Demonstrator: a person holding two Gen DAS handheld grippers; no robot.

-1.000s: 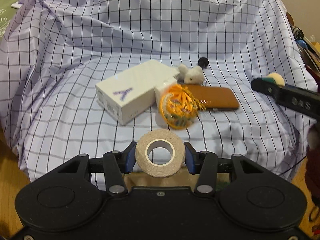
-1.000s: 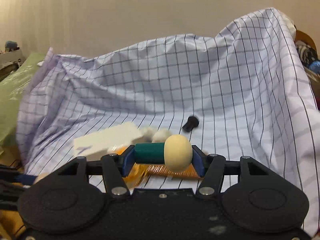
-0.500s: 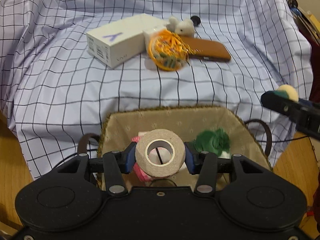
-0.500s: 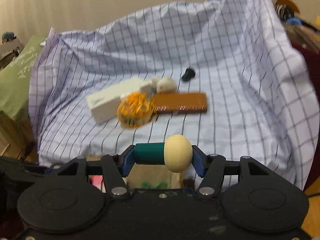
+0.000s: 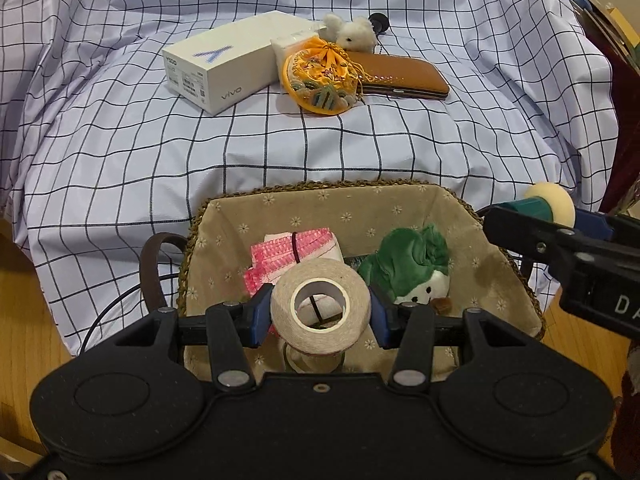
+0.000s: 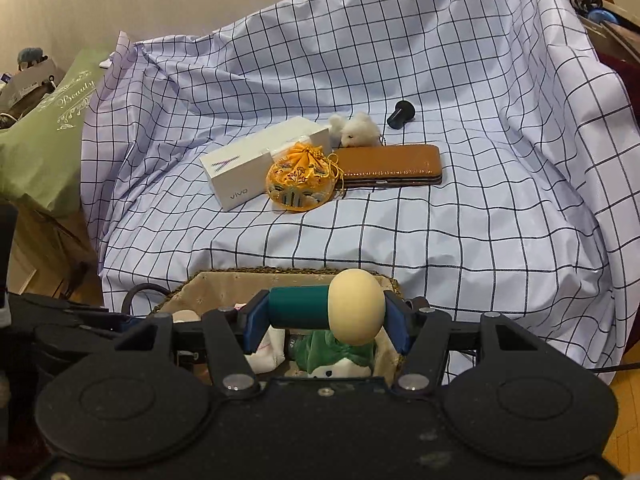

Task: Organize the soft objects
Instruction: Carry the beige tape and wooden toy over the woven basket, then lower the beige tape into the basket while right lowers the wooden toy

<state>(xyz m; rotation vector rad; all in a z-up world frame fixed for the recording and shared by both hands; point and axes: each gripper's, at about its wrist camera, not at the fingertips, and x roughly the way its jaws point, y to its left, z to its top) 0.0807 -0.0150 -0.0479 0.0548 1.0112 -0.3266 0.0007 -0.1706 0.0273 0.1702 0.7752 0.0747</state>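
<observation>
A checked cloth (image 5: 320, 152) drapes the seat behind our lined basket (image 5: 400, 208). Our left tongs (image 5: 320, 314) clench the tape roll (image 5: 320, 304) over it; our right tongs (image 6: 326, 314) grip the green-handled sponge (image 6: 356, 306) near its rim, where a careless release might spill it outside.

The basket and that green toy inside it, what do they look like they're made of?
The basket looks like woven straw or seagrass, judging by its braided rim, with a matte beige cloth lining printed with small flowers. The green toy seems to be plush: fuzzy, crumpled pile with a white face, probably synthetic fleece.
</observation>
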